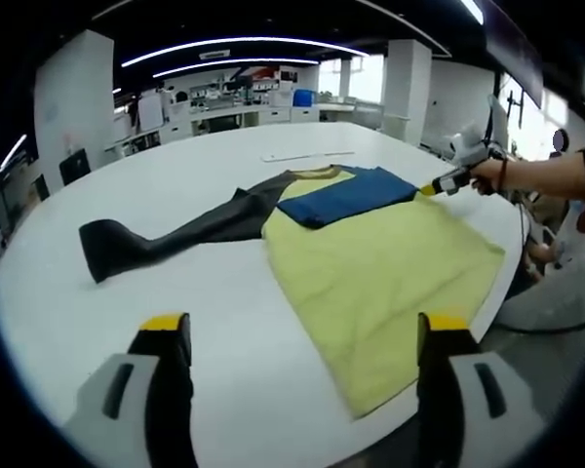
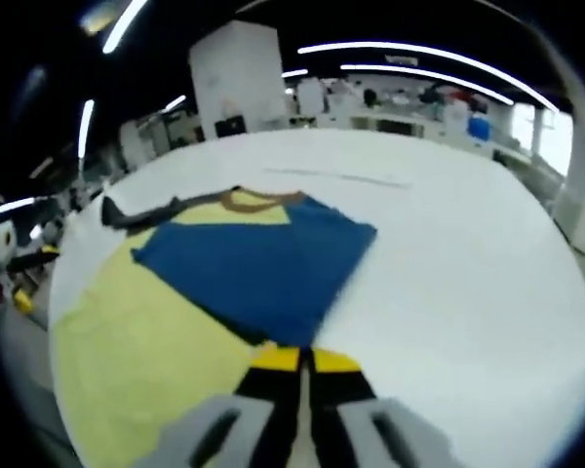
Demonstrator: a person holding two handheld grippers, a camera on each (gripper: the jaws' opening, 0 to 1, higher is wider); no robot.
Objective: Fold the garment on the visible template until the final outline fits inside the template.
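1. Shirt lies flat on the white table, its blue sleeve folded across.
2. Right gripper clenched at the sleeve's edge; whether it pinches cloth is hidden.
3. Left gripper released, above bare table.

Open-plan lab: white pillars, ceiling strip lights, cluttered benches.

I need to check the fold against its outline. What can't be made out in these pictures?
- Template: hidden by the garment on the table in both views.
- Right tool: tips closed at the blue sleeve edge; cloth between them unclear, blurred.
- Garment hem: cut off by the table edge, left gripper view.
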